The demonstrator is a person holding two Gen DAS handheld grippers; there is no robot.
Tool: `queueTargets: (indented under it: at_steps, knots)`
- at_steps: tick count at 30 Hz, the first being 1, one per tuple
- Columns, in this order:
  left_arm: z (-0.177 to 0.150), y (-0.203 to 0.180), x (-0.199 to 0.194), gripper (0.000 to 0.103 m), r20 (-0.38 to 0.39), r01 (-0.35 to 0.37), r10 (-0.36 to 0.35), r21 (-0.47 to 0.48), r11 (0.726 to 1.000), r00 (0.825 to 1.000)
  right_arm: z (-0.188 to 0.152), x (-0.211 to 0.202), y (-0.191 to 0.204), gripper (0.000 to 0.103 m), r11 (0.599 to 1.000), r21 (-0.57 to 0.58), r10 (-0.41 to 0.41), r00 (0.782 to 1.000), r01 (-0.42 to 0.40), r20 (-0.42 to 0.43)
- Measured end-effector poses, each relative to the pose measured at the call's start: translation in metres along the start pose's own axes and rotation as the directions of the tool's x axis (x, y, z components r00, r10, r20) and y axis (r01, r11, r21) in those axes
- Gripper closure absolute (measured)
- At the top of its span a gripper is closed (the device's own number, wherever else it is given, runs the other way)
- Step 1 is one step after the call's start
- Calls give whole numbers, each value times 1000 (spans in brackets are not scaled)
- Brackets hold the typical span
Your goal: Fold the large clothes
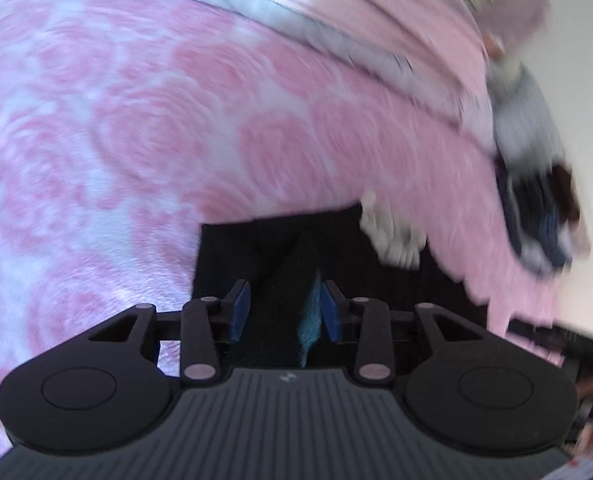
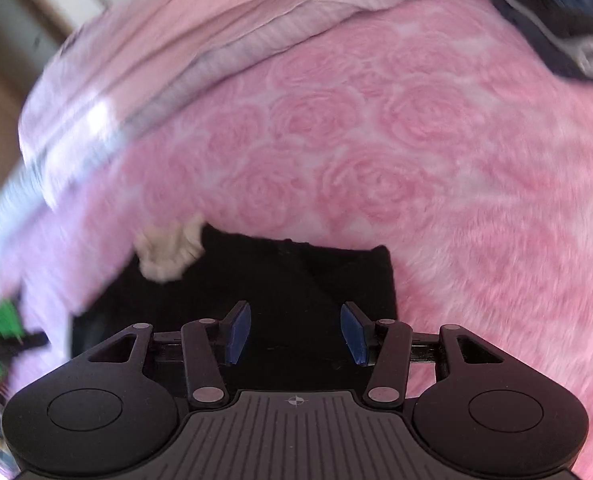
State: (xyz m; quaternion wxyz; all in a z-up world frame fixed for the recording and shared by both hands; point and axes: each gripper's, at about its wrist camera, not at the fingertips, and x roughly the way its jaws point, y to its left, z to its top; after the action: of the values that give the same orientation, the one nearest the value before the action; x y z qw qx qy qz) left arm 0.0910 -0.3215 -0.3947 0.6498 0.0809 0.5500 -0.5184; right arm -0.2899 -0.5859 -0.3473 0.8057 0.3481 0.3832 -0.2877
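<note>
A black garment (image 1: 280, 248) lies folded into a rough rectangle on a pink rose-patterned blanket (image 1: 176, 120). It carries a cream patch (image 1: 392, 236) near its far right corner. My left gripper (image 1: 286, 312) hovers over the garment's near part, open, and a teal strip (image 1: 310, 320) of fabric shows beside its right pad. In the right wrist view the same black garment (image 2: 296, 276) sits under my right gripper (image 2: 296, 332), which is open with only cloth below it. The cream patch (image 2: 168, 252) is at the far left corner there. Both views are motion-blurred.
A pile of grey, dark blue and white clothes (image 1: 536, 208) lies at the bed's right side, also seen top right (image 2: 568, 8). Striped pink bedding (image 2: 176, 48) runs along the far edge. The other gripper's dark body (image 1: 556, 340) shows at the right edge.
</note>
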Motion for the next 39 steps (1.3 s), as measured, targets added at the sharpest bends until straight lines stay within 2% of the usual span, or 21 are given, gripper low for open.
queueTargets:
  at_steps: [2,6,11,12,13,14,15,16,18,21,24,26,30,32,34,35,36,38,39]
  knots:
    - [-1,-9,17,70,-20,-20,22,96,995,1000,-1,12,4,56,998,-56,-18,1000,18,7]
    - [4,-27,46,70,-23,-61,69,255,965,997,4,32,7,56,995,-96,-17,1000,18,18]
    - [8,-31,77,70,-48,-79,99,321,944,994,5,53,7,56,996,-93,-8,1000,10,19]
    - [9,-32,80,70,-47,-75,95,329,941,994,4,55,10,72,995,-104,-8,1000,9,14]
    - [8,-33,81,71,-40,-74,93,336,939,995,3,57,13,94,991,-136,-12,1000,13,6]
    - [7,-35,82,77,-35,-74,92,349,934,995,2,58,18,103,984,-171,-46,999,46,6]
    - [6,-37,83,101,-34,-71,89,367,928,995,0,54,23,103,978,-199,-53,998,59,35]
    - [5,-39,83,101,-28,-77,95,386,920,995,0,47,27,103,974,-217,-42,996,58,80]
    - [2,-44,71,101,40,-97,88,405,909,995,4,31,35,103,969,-234,-43,986,80,159]
    - [7,-42,48,101,147,-116,66,363,924,987,18,20,40,103,967,-233,-53,972,108,231]
    - [19,-36,41,101,224,-166,96,322,932,970,32,29,44,103,964,-236,-64,968,123,244]
    - [29,-35,47,101,229,-178,108,315,932,967,37,39,45,103,961,-236,-86,967,144,240]
    - [39,-40,66,101,231,-209,133,345,915,964,39,62,38,103,965,-192,-137,968,179,210]
    - [42,-40,76,101,229,-213,139,339,916,963,41,81,30,103,972,-155,-161,980,178,114]
    - [42,-37,92,98,199,-241,180,342,908,963,39,90,25,98,970,-128,-203,978,208,49]
    - [40,-34,97,98,192,-271,216,339,901,957,37,84,23,81,971,-103,-211,976,216,60]
    - [38,-30,99,90,182,-287,239,325,901,954,34,76,20,62,974,-65,-210,975,215,75]
    - [35,-16,90,73,170,-283,244,266,922,955,24,51,9,55,985,23,-173,980,172,95]
    - [32,-9,80,69,170,-267,230,236,934,958,16,38,4,55,986,62,-159,981,153,111]
